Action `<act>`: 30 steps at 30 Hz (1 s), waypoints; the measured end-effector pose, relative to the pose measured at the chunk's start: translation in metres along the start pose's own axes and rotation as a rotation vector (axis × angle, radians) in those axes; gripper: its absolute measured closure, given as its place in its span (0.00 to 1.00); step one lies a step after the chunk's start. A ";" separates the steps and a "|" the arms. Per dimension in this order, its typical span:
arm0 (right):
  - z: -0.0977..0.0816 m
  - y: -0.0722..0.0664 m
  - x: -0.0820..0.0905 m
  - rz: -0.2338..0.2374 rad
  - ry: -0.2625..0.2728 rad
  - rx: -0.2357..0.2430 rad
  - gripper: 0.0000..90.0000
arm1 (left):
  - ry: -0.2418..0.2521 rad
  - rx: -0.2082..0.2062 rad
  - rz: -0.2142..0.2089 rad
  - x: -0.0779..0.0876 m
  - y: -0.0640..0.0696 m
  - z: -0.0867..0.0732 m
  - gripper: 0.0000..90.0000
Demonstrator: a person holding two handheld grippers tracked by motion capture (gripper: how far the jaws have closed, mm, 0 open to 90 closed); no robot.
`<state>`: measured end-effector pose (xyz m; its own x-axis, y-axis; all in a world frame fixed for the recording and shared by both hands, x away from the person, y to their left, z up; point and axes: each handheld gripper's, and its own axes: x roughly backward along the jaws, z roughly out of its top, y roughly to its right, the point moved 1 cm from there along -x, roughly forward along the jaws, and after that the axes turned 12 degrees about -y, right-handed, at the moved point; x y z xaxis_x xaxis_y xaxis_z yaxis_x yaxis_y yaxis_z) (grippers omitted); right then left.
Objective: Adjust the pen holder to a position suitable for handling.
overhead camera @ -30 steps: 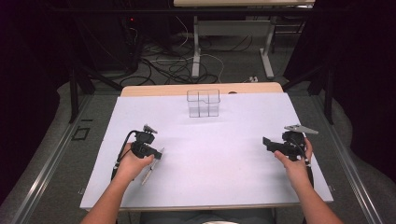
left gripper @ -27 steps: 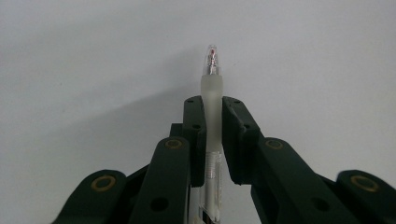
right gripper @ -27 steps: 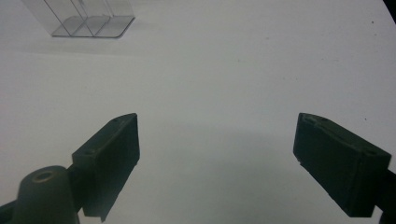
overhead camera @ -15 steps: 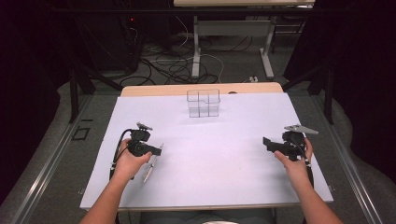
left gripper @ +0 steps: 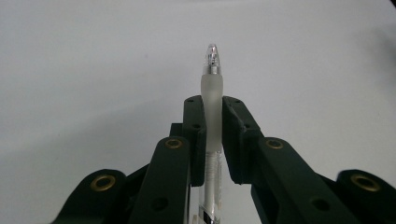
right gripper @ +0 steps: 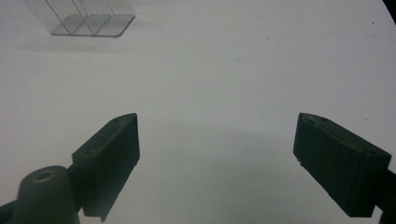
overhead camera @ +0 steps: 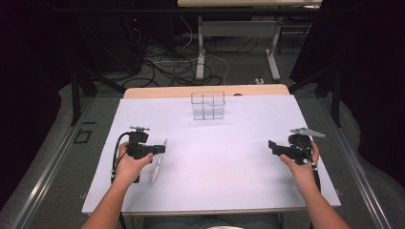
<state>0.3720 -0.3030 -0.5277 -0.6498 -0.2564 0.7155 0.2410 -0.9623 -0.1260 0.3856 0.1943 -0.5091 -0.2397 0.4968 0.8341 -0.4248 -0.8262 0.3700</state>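
Clear organizer [overhead camera: 208, 105] beyond pen [left gripper: 212, 121]

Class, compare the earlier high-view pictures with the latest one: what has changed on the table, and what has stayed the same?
The left tongs, shut on the clear pen, have drifted slightly away from the person, toward the clear organizer; the pen went along, tip pointing forward. Nothing was picked up or released. The right tongs stayed open and in place, and the organizer kept its spot on the white table.

the pen [left gripper: 212, 140] runs off the bottom edge between the closed jaws.
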 end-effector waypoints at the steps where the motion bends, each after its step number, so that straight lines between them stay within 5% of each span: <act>1: 0.000 -0.001 0.000 0.003 -0.002 -0.005 0.16 | 0.019 -0.006 0.005 0.001 0.000 0.000 0.89; 14: -0.001 0.000 -0.001 0.001 -0.004 -0.001 0.16 | 0.236 -0.093 0.020 0.003 0.011 -0.003 0.89; 30: -0.001 -0.001 -0.002 -0.003 -0.003 0.011 0.16 | 0.420 -0.155 0.072 0.006 0.021 -0.005 0.89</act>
<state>0.3723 -0.3016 -0.5295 -0.6480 -0.2533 0.7183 0.2472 -0.9620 -0.1163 0.3709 0.1811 -0.4978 -0.5934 0.5307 0.6052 -0.5122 -0.8289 0.2247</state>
